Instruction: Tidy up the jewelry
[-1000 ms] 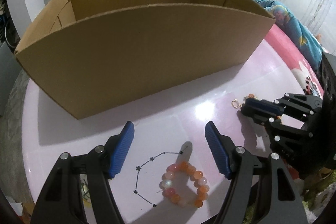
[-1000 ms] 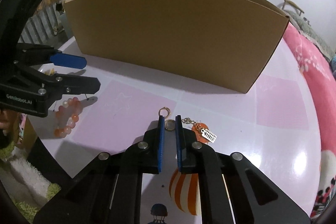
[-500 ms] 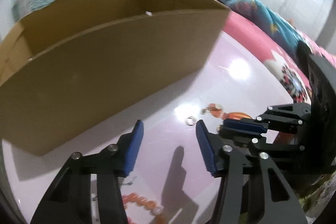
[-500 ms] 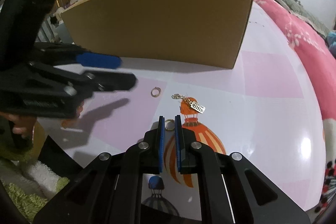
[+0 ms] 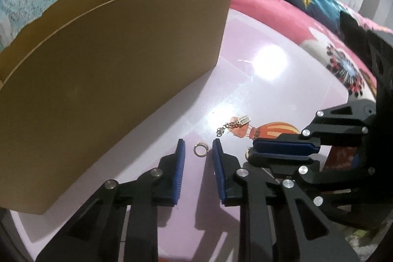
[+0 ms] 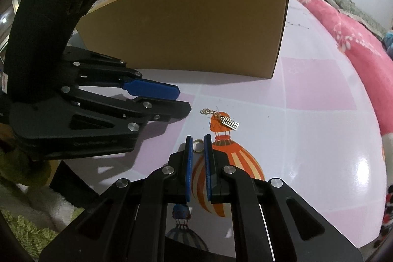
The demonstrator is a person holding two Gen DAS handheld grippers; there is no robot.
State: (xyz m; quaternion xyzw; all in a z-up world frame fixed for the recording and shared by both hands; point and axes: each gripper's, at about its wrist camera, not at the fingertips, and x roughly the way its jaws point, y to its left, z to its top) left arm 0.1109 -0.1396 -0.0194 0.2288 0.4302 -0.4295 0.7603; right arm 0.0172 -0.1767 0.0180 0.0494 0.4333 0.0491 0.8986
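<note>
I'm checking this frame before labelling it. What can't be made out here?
- Inside of the brown cardboard box: both views, hidden by its tall front wall.
- Small gold ring in the right hand-held gripper: its lower part is hidden between the blue pads.
- Gold chain charm: too small to identify.

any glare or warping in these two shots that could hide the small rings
Left wrist view: a bright glare patch on the table, clear of the ring; the cardboard box bows from fisheye. Right wrist view: glare at the table's right edge; the held ring stays sharp.
</note>
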